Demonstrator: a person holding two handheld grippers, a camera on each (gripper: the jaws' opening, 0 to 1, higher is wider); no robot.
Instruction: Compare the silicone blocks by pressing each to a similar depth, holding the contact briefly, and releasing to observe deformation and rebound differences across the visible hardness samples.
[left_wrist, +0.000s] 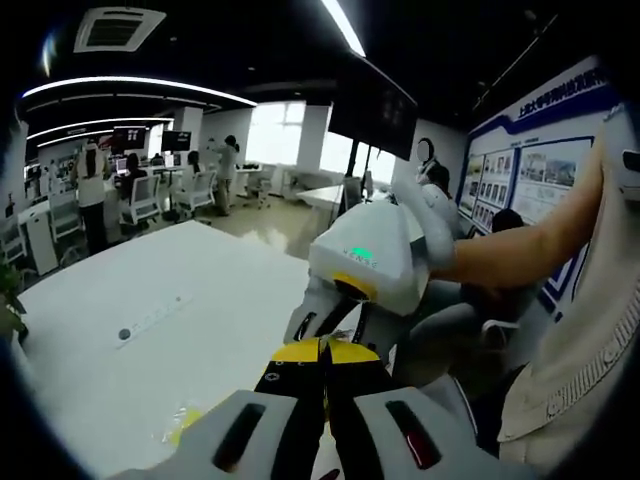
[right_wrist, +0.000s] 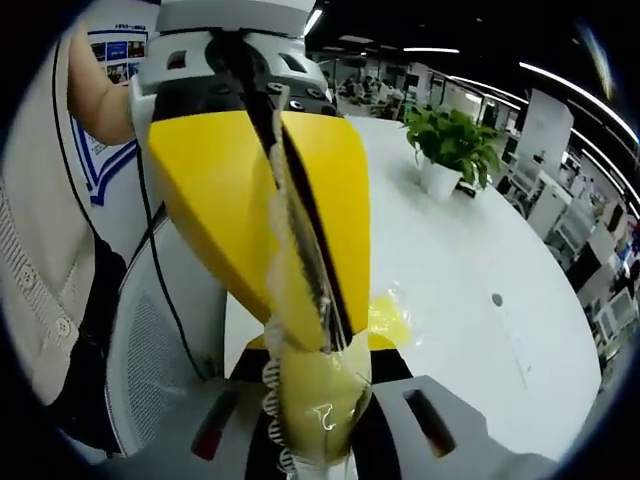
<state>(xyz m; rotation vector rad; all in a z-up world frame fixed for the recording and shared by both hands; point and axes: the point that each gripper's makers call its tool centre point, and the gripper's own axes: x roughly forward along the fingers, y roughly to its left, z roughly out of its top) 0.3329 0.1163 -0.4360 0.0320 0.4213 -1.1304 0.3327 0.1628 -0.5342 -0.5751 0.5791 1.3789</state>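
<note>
A soft, translucent yellow silicone piece (right_wrist: 312, 405) with a ridged edge is pinched from both ends. My left gripper (left_wrist: 323, 348) is shut on it, its yellow jaws pressed together. In the right gripper view the left gripper (right_wrist: 318, 335) comes down from above, clamping the piece's thin upper edge. My right gripper (right_wrist: 318, 352) is shut on the thicker lower part. In the left gripper view the right gripper (left_wrist: 335, 325), white-bodied, meets my jaw tips head-on. A second yellow piece (right_wrist: 392, 318) lies on the white table (right_wrist: 480, 250), seen also as a yellow piece (left_wrist: 183, 420) left of my jaws.
A white strip with a dark dot (left_wrist: 155, 320) lies further out on the table (left_wrist: 150, 370). A potted plant (right_wrist: 455, 140) stands at the table's far end. A mesh office chair (right_wrist: 150, 350) and the person's arm (left_wrist: 520, 250) are close by. People and desks fill the background.
</note>
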